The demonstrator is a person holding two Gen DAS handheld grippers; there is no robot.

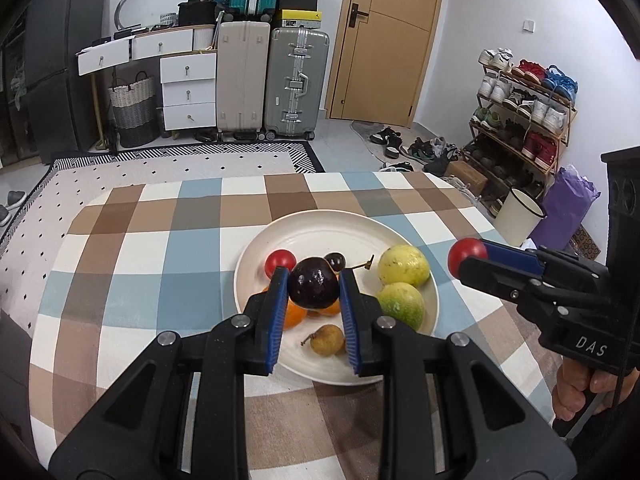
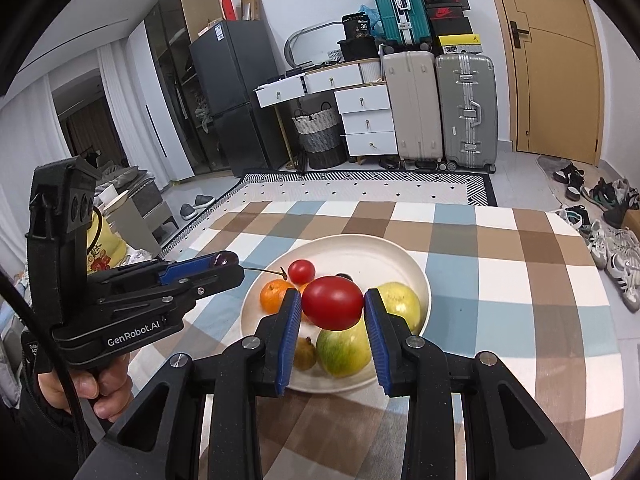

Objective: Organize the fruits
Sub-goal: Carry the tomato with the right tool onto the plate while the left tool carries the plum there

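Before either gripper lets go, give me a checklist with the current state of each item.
1. Left gripper grip on the cherry: ok, held between both pads.
2. Right gripper grip on the tomato: ok, clamped.
3. Tomato over the plate: not ok in the left view, it hangs past the right rim.
4. Bare space on plate: ok, far half.
5. Cherry's height above the fruit below: cannot tell.
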